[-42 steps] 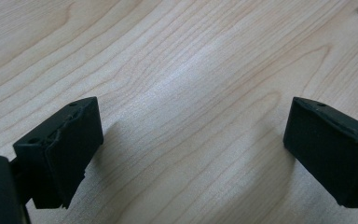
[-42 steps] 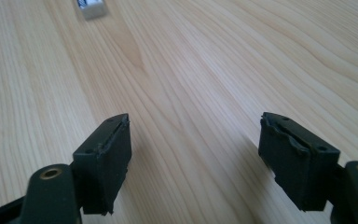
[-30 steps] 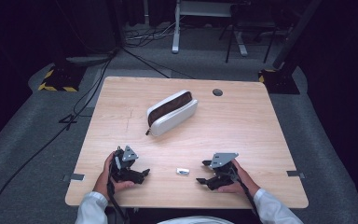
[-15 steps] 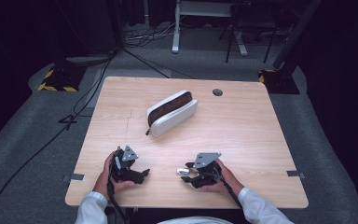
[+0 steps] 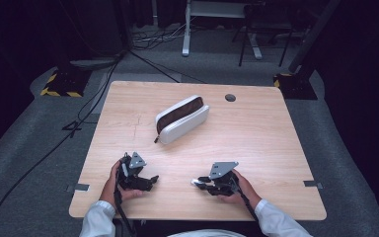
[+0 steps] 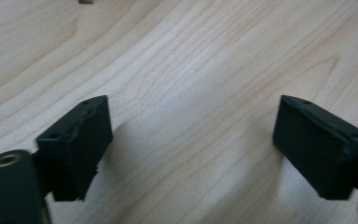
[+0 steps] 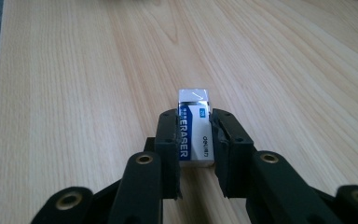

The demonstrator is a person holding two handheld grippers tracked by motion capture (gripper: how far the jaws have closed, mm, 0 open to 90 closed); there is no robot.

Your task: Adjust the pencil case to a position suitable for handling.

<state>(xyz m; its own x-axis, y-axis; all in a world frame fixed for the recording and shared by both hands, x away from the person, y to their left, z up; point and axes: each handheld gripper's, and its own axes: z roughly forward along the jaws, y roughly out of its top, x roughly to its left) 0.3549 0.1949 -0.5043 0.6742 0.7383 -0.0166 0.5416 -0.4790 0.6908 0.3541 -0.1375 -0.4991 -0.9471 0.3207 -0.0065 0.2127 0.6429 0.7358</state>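
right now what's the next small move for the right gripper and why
Probably lift it straight up a little. The right gripper has its jaws closed on both sides of the eraser, which seems to lie on the table, so the grasp looks made. The open pencil case farther back is a likely destination. The left gripper is open over bare wood.

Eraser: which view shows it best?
Right gripper view: the eraser sits close-up between the right tool's jaws, its ERASER label readable. In the high view it is a small white speck at that tool's tip. The left gripper view has bare table between open jaws.
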